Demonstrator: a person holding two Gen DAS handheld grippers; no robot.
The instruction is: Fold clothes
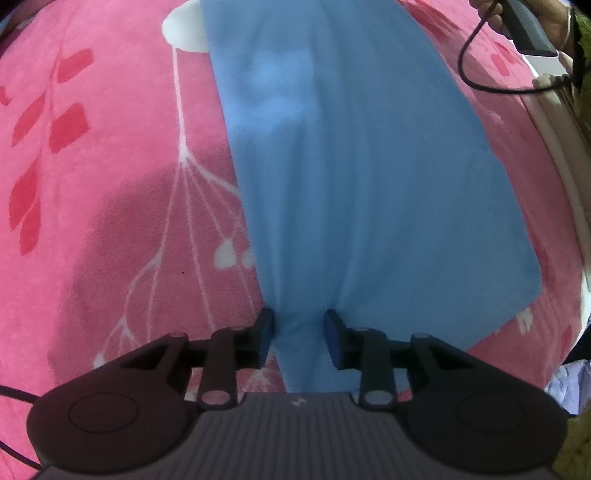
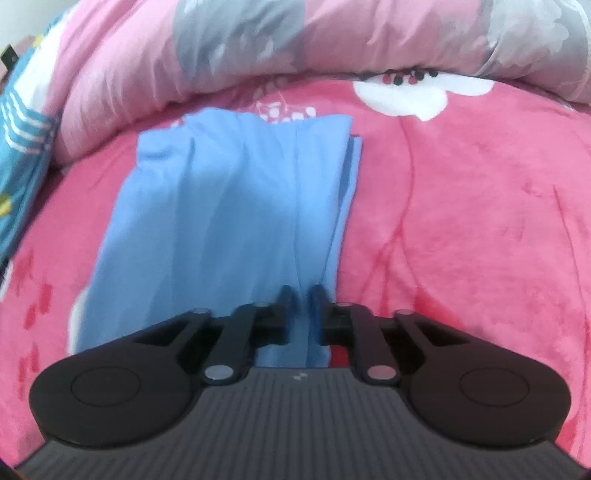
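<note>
Your left gripper [image 1: 298,338] has a bunched ridge of the blue garment [image 1: 354,177] between its pads; the cloth fills the gap, though whether both pads press it I cannot tell. Your right gripper [image 2: 300,308] is nearly together, pinched on a narrow pleat of the same blue garment [image 2: 229,221]. The garment lies on the pink floral blanket [image 1: 122,206], a long strip running from each gripper toward 12 o'clock. In the left view its left edge runs straight from 12 to 6, with bare blanket out to 9 o'clock, so there's open room there; its right edge flares toward 3, a corner at about 4 o'clock, with only a thin band of blanket before the bed edge [image 1: 554,147]. In the right view the garment's right edge shows stacked layers at about 1 o'clock, and a wide bare stretch of pink blanket [image 2: 461,229] runs from 1 to 4. Far end is tight: the garment's top edge sits just beside the rolled pink-and-grey quilt [image 2: 258,48] at 12. Only the right view shows that quilt and a blue striped fabric [image 2: 22,155] at 9. Only the left view shows a hand [image 1: 532,22] on a grey handle with a black cable [image 1: 469,70] at 1 o'clock.
</note>
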